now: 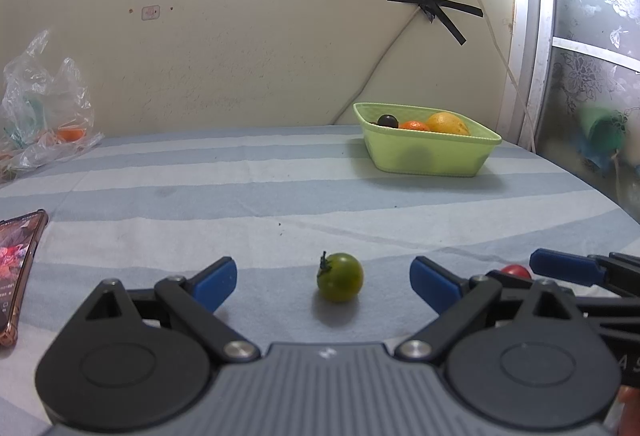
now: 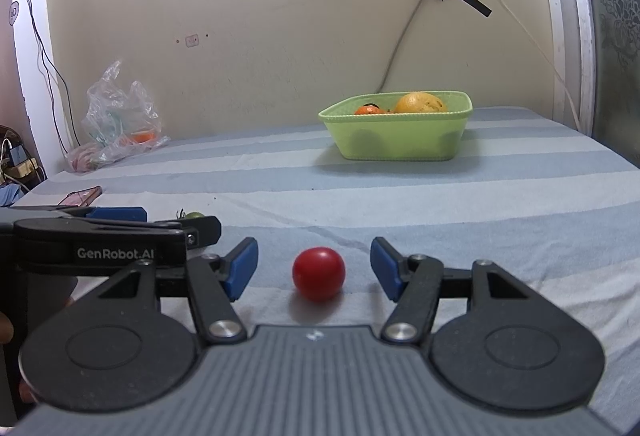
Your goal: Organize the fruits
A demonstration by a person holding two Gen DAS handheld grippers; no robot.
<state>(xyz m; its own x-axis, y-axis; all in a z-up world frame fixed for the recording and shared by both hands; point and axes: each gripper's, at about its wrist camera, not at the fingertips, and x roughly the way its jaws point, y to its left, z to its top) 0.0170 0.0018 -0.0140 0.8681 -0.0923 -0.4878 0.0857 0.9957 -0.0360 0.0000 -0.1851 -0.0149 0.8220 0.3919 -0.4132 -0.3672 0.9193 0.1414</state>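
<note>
The left claw (image 1: 323, 282) stands open around a green tomato (image 1: 340, 277), pads clear. The right claw (image 2: 314, 268) gapes likewise around a red tomato (image 2: 319, 273). Far right on the striped bed (image 2: 460, 204), a green basket (image 2: 400, 144) holds fruit.

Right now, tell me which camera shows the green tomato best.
The left wrist view: the green tomato lies whole and unobstructed on the striped cloth, stem visible. The right wrist view shows only a sliver of it, mostly hidden behind the left tongs.
</note>
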